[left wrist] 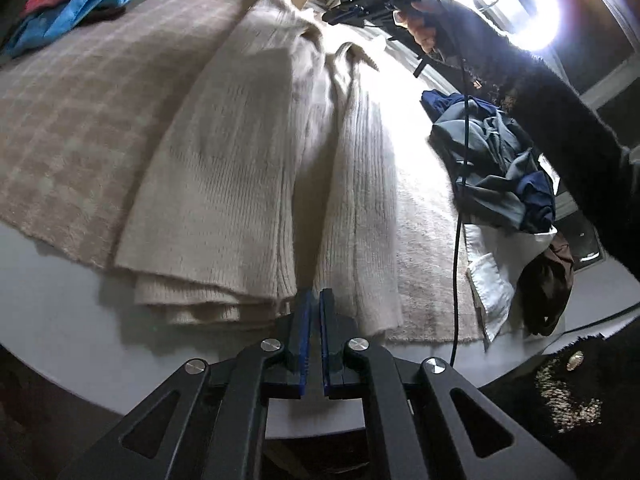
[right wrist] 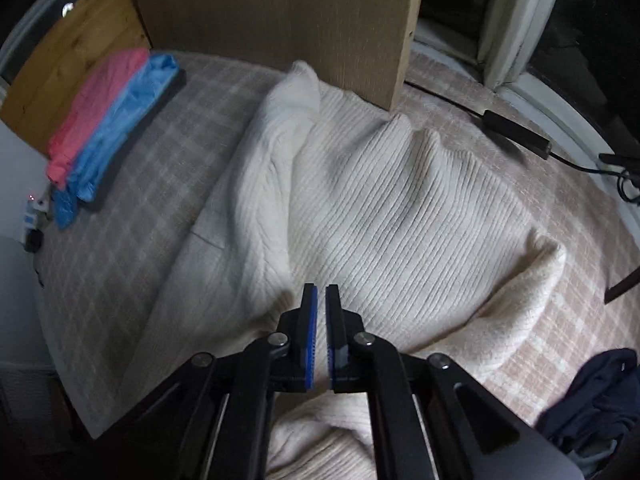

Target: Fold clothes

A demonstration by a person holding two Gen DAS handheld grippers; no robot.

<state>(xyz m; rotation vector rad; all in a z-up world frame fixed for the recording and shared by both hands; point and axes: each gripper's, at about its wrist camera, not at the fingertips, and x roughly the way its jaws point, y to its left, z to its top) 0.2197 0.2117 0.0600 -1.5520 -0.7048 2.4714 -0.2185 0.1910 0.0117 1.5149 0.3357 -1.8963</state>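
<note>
A cream ribbed-knit sweater (right wrist: pixel 384 208) lies spread on the beige checked blanket (right wrist: pixel 132 216), its sides seemingly turned in toward the middle, which would narrow it for folding. The left gripper (left wrist: pixel 315 300) hangs at the sweater's hem edge and the right gripper (right wrist: pixel 321 296) over its body, each with jaws nearly closed and nothing between the blue pads. A folded pink and blue stack (right wrist: pixel 112 120) sits well apart at one side, a crumpled grey-blue heap (left wrist: pixel 492 164) at the other, probably sorted from unsorted.

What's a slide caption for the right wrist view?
Right gripper, jaws nearly closed and empty, above a cream ribbed sweater on a checked blanket; folded pink and blue clothes stacked behind.
</note>
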